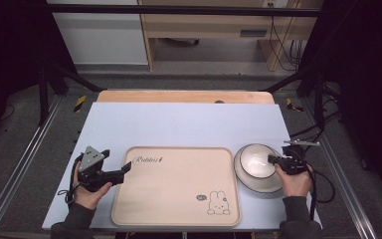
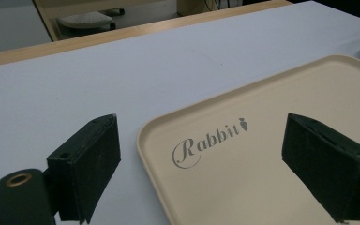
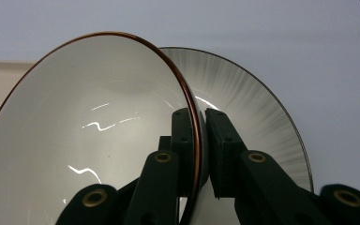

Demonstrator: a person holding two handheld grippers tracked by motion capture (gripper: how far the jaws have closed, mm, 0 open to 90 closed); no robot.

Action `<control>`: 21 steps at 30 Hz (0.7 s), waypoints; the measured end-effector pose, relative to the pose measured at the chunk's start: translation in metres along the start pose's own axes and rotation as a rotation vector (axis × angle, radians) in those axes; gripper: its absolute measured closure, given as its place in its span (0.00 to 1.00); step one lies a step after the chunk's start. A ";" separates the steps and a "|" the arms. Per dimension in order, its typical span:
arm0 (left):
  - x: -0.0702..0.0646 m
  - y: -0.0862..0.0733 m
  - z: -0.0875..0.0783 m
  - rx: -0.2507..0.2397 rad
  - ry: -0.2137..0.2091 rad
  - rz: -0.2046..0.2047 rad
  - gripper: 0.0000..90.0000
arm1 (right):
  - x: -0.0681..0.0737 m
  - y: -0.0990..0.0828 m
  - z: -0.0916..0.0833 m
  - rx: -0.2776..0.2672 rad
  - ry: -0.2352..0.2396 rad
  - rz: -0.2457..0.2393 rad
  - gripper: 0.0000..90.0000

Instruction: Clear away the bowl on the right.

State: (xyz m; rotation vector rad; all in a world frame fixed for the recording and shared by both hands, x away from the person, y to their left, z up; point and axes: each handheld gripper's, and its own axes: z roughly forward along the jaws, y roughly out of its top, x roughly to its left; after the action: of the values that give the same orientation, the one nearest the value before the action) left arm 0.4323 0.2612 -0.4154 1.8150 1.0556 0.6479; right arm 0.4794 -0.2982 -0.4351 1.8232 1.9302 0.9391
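Near edge, right: the right hand-held gripper (image 3: pixel 200 154) is clamped on the rim of a white bowl (image 3: pixel 89 140), one jaw inside and one outside. The bowl sits nested in a larger ribbed plate (image 1: pixel 243 175) on the counter (image 1: pixel 179 124), just beside the tray's right edge. Left: the left hand-held gripper (image 2: pixel 201 164) has its jaws wide apart, straddling the near-left corner of the beige tray (image 1: pixel 179 199). The tray lies directly left of the bowl, so the right hand is the nearer carrier.
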 end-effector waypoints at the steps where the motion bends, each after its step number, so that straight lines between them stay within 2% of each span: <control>1: 0.000 0.000 0.000 -0.003 0.000 -0.002 0.13 | 0.000 0.000 0.000 -0.001 -0.001 -0.001 0.91; 4: 0.000 0.000 -0.001 -0.002 -0.001 0.000 0.13 | 0.000 0.000 0.000 -0.004 -0.003 -0.011 0.91; 6: 0.000 0.001 -0.001 -0.003 -0.002 -0.001 0.13 | 0.001 0.000 -0.001 0.003 -0.003 0.006 0.91; 10: 0.000 0.000 -0.001 -0.002 -0.001 0.002 0.13 | -0.001 0.000 -0.003 -0.005 -0.006 -0.008 0.91; 21: 0.000 0.001 0.000 -0.001 -0.001 0.002 0.13 | 0.000 0.002 -0.014 -0.036 0.041 0.020 0.91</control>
State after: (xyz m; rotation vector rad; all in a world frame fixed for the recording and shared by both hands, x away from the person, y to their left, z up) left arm 0.4323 0.2608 -0.4148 1.8151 1.0524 0.6483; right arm 0.4716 -0.3018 -0.4239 1.8204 1.9093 1.0186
